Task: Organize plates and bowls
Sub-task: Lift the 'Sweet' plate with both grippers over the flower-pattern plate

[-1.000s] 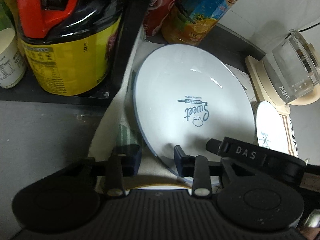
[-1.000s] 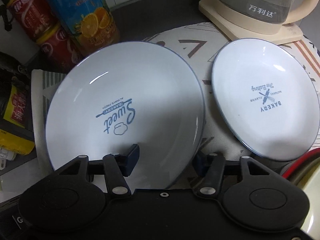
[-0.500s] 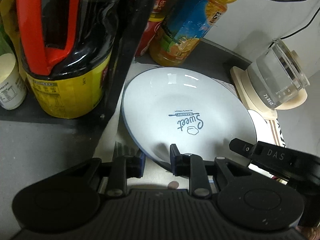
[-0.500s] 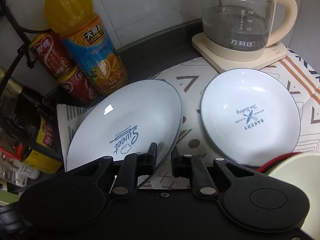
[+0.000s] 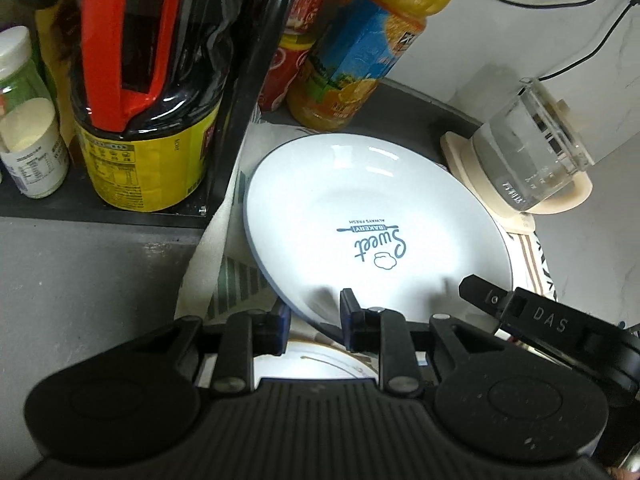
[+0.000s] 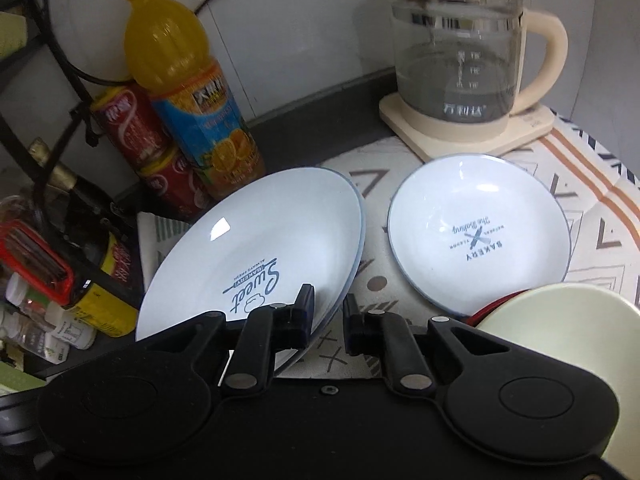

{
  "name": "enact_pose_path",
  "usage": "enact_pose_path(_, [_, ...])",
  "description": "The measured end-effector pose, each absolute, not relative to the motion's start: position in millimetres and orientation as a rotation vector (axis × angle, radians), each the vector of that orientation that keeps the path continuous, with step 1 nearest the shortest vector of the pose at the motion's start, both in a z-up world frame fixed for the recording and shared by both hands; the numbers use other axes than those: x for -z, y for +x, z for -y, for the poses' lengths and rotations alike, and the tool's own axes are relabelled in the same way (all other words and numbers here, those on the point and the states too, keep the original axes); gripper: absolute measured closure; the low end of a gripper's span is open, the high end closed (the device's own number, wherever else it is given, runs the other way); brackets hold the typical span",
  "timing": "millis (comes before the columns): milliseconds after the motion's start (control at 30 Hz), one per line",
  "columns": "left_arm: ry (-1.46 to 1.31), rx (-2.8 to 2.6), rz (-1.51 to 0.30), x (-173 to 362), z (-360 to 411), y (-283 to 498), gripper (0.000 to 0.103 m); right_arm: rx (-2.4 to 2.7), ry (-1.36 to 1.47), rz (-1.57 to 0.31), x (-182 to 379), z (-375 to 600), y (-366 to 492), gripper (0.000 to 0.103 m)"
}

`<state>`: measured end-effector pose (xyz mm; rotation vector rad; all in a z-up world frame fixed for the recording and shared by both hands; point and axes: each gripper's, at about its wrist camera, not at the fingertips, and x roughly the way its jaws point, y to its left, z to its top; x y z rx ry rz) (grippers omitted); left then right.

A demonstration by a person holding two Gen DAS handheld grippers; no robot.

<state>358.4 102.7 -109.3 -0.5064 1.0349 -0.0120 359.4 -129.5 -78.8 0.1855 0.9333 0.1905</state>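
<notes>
The Sweet plate [image 6: 256, 248] is clamped at its near rim by both grippers' fingers [image 5: 348, 312], left of the Bakery plate [image 6: 476, 236].

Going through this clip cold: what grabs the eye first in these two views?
The Sweet plate stands out: it is tilted up off the patterned cloth, with the left gripper and the right gripper each clamped on its near rim. Beside it, to the right, the Bakery plate lies flat. Behind them stand an orange juice bottle and a glass kettle.
</notes>
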Motion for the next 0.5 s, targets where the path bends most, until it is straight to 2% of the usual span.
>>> enact_pose_path(500, [-0.543,-0.088,-0.973,81,-96,298,0.08,-0.299,0.167,-0.883,61,133,310,0.089])
